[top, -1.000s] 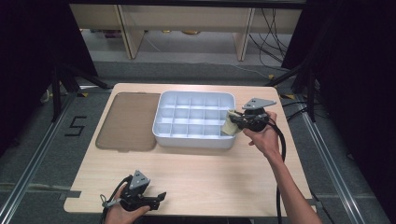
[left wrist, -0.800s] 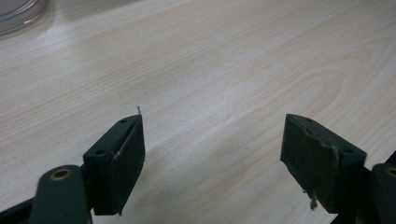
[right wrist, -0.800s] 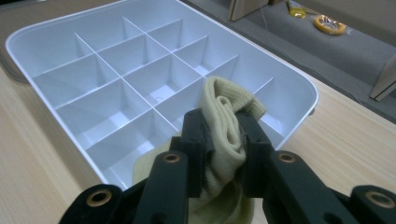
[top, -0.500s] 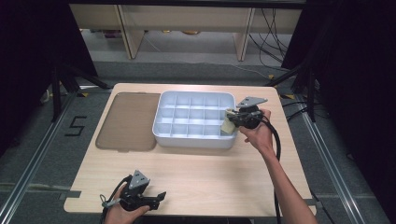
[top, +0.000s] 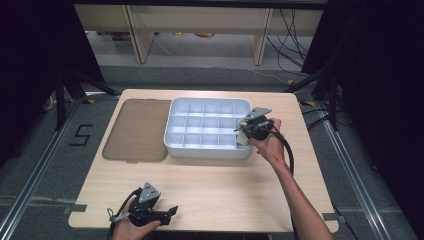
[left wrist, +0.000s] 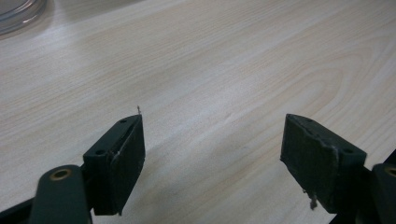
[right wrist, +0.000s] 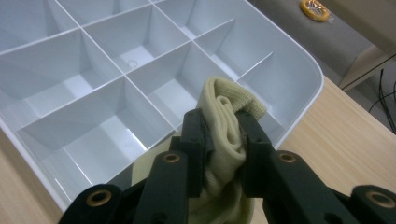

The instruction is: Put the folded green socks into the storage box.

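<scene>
While the cloth (right wrist: 223,135) sits pinched in the right gripper (right wrist: 219,135) over the tray's (top: 200,150) right edge, mid-frame, white dividers stand beneath it. Left of the tray lies a brown lid (top: 136,130). At lower left, the left gripper's (left wrist: 212,144) fingers gape wide over bare surface (top: 225,185).

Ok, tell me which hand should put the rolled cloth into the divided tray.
Right. The right gripper is shut on the rolled cloth and hangs over the tray's right-hand compartments. The left gripper rests open and empty at the table's near edge, well away from the tray.
</scene>
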`<state>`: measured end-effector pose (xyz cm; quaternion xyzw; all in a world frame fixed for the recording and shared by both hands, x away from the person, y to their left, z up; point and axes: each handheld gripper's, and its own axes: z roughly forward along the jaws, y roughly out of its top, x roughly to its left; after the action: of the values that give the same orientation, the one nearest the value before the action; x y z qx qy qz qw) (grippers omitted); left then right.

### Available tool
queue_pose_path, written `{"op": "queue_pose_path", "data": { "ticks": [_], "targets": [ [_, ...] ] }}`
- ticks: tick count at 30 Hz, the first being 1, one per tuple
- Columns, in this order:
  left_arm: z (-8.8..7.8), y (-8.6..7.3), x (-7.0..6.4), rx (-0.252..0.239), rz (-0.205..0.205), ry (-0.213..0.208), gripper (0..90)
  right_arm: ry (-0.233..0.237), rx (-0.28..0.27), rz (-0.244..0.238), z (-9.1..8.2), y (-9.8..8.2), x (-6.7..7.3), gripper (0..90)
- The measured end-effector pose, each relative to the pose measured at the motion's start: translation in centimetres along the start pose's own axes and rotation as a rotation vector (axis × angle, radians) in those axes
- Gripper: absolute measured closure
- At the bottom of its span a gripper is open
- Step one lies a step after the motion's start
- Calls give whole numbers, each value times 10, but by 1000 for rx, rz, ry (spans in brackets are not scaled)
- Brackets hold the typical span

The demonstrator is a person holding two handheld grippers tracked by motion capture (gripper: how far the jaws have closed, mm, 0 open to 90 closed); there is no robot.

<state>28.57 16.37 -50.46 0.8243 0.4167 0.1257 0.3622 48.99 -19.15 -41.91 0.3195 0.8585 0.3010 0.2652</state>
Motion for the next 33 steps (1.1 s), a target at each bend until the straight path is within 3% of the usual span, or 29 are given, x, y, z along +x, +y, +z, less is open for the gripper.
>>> {"op": "queue_pose_path", "data": {
  "ticks": [5,7,9,10,13,18,21,30,32,33],
  "targets": [
    [-1,0,2,24,27,-3,215,-21,8,-40,6,-3,6,757],
    [2,-1,-2,-19,-20,-8,215,-20,11,-72,9,-5,9,756],
    [1,0,-1,-5,-7,-6,215,-24,15,-70,10,-6,12,756],
    [-1,0,2,24,26,-4,215,-22,15,-66,11,-7,13,756],
    [-1,0,1,23,19,-5,215,-9,17,-75,13,-9,13,755],
    [-1,0,1,26,24,5,216,8,8,-72,16,-17,16,753],
    [0,0,0,5,-7,-6,215,20,16,-54,17,-20,16,752],
    [1,0,-1,-11,-20,-3,215,41,36,-45,24,-25,17,738],
    [0,0,-1,-7,-18,-5,216,56,21,7,21,-25,15,694],
    [0,0,-1,-7,-18,-5,215,56,21,7,21,-25,15,694]
  ]
}}
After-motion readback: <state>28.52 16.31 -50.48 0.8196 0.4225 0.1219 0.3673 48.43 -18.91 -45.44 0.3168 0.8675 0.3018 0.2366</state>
